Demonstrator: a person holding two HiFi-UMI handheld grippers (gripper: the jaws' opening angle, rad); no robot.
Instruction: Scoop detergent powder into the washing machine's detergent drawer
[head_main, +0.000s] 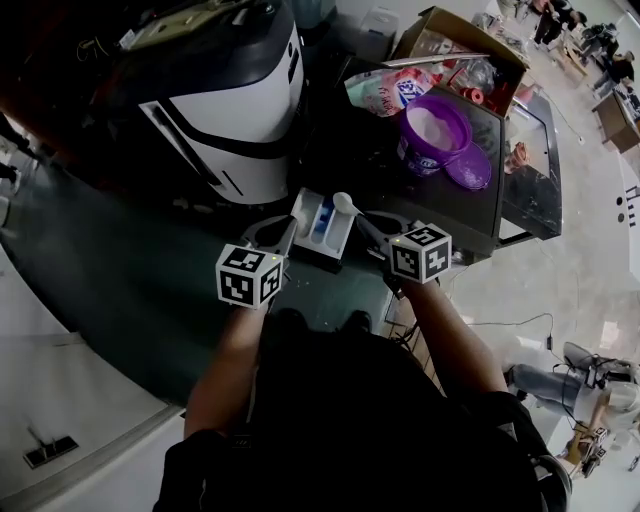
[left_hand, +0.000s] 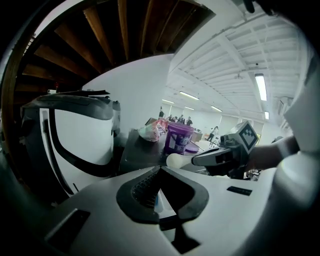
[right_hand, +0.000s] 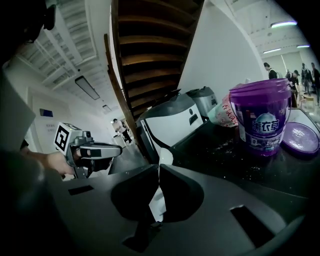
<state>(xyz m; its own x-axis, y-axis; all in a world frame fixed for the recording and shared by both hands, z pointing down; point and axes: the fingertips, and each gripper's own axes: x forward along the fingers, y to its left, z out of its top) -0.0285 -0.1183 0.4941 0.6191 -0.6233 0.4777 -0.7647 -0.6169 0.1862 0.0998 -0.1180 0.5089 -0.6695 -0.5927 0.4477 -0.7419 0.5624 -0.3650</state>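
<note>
The white scoop (head_main: 345, 203) sits at the centre of the head view, its bowl raised just above the right rim of the detergent drawer (head_main: 322, 228). Whether it carries powder cannot be told. The right claw (head_main: 368, 222) is closed tight on the scoop's handle. In the right gripper view the white handle runs up between the two pressed jaws of this claw (right_hand: 158, 172) to the bowl just past their tips.

The drawer is pulled out from the washing machine (head_main: 235, 110), which fills the upper left, and shows a blue compartment in white plastic. The left claw (head_main: 285, 232) meets the drawer's left side. In the left gripper view its jaws are closed, tips together, with a strip of white and blue drawer plastic caught in the gap behind them.

Above and right of the drawer stands the purple detergent tub (head_main: 436, 135), open with pale powder inside, on the dark table (head_main: 360, 150). Its purple lid (head_main: 470, 168) lies flat just beside it at lower right. A printed bag (head_main: 385, 90) lies behind the tub, and a cardboard box (head_main: 440, 30) is at the upper right.
</note>
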